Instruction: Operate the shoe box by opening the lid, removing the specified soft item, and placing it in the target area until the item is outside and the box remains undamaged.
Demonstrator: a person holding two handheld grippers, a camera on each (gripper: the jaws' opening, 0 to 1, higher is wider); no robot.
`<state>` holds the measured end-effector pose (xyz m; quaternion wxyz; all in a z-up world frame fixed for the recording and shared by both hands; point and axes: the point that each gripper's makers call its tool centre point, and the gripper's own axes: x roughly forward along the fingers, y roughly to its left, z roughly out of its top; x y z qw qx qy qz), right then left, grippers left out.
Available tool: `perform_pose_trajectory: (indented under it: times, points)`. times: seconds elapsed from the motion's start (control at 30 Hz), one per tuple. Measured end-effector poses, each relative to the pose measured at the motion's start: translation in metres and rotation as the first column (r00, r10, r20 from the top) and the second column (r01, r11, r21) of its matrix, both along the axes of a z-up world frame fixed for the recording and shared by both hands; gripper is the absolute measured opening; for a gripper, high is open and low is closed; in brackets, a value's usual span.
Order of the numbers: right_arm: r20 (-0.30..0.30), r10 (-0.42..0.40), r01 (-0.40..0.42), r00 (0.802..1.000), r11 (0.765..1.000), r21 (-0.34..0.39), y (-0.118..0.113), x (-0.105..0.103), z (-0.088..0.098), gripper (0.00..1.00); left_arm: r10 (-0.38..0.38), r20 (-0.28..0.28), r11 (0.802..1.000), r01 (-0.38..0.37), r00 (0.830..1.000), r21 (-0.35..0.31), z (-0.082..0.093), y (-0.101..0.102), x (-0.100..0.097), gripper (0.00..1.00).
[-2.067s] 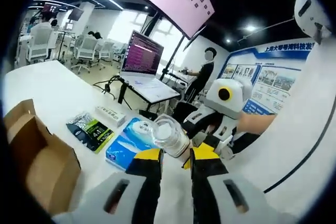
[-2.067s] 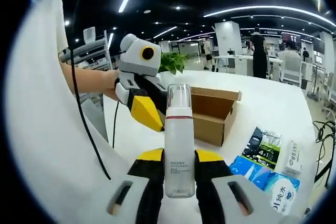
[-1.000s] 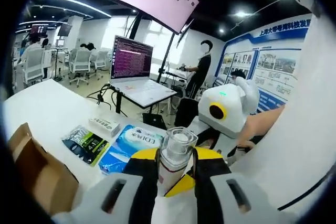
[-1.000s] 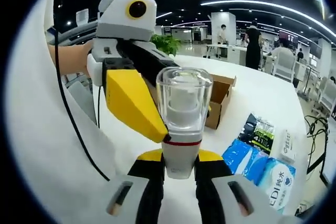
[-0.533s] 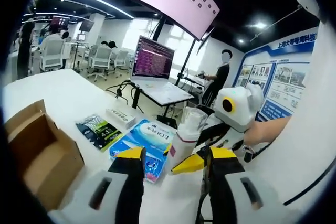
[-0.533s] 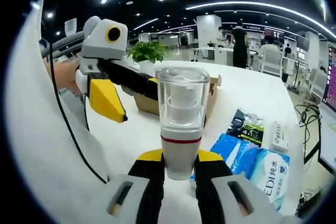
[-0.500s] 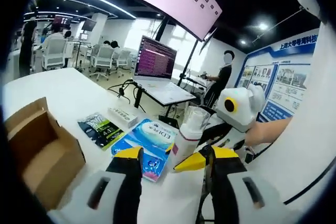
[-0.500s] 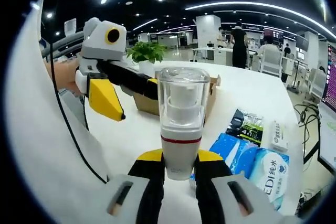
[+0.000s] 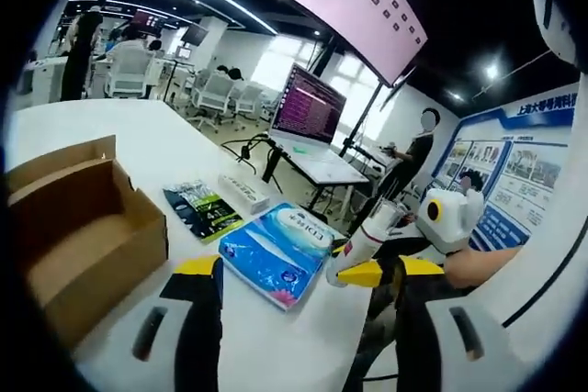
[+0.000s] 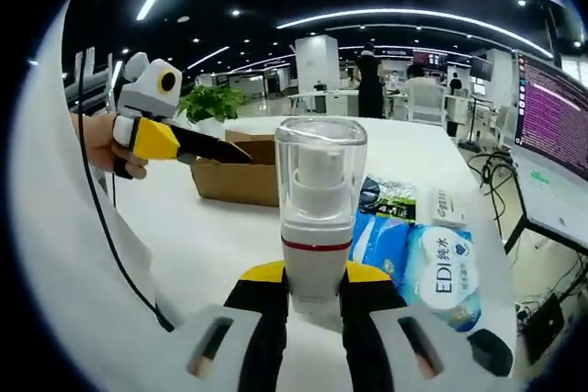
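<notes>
White table (image 9: 119,149), open box (image 9: 73,227), right-gripped bottle (image 10: 320,213)

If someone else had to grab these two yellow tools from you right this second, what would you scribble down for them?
Right gripper: jaws shut on the spray bottle, upright, clear cap on, held above the white table.
Left gripper: jaws open, nothing between them, hovering beside the cardboard shoe box.
Box: flaps open, looks intact; what can be seen of its inside looks bare.
On the table next to the box: blue EDI wet-wipes pack, dark sachet, small white carton.
Done: box opened, bottle in hand outside it.
Left: set the bottle down in the target area; I can't tell where that is.
</notes>
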<state>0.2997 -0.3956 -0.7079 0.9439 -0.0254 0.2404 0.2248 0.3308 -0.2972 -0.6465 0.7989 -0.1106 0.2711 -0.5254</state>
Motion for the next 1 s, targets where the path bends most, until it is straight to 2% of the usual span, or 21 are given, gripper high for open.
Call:
perform_pose_trajectory:
  times: [0.13, 0.2, 0.3, 0.5, 0.6, 0.8, 1.0]
  points:
    - [0.008, -0.127, 0.127, 0.992, 0.992, 0.014, -0.021, -0.002, -0.005, 0.18, -0.054, 0.021, 0.999, 0.054, 0.998, 0.004, -0.004, -0.007, 0.000, 0.80]
    - [0.012, -0.180, 0.180, 0.984, 0.984, 0.000, -0.032, -0.003, -0.010, 0.18, -0.072, 0.013, 0.997, 0.072, 0.997, 0.002, -0.006, -0.009, 0.000, 0.80]
    - [0.011, -0.233, 0.233, 0.972, 0.972, -0.019, -0.043, -0.003, -0.016, 0.18, -0.091, 0.022, 0.996, 0.091, 0.996, 0.000, -0.004, -0.012, -0.002, 0.80]
    - [0.033, -0.257, 0.258, 0.966, 0.966, -0.035, -0.050, -0.002, -0.022, 0.18, -0.130, 0.031, 0.992, 0.129, 0.991, 0.008, -0.003, -0.017, -0.007, 0.80]
    - [0.026, -0.286, 0.286, 0.958, 0.958, -0.034, -0.056, -0.004, -0.032, 0.18, -0.139, 0.040, 0.990, 0.139, 0.989, 0.013, -0.002, -0.016, -0.008, 0.80]
    - [0.016, -0.312, 0.312, 0.950, 0.949, -0.047, -0.065, -0.005, -0.047, 0.18, -0.151, 0.030, 0.988, 0.150, 0.988, 0.040, -0.007, -0.013, -0.009, 0.80]
    - [0.029, -0.335, 0.336, 0.942, 0.940, -0.060, -0.079, -0.006, -0.050, 0.18, -0.183, 0.020, 0.981, 0.182, 0.983, 0.065, -0.011, -0.019, -0.012, 0.80]
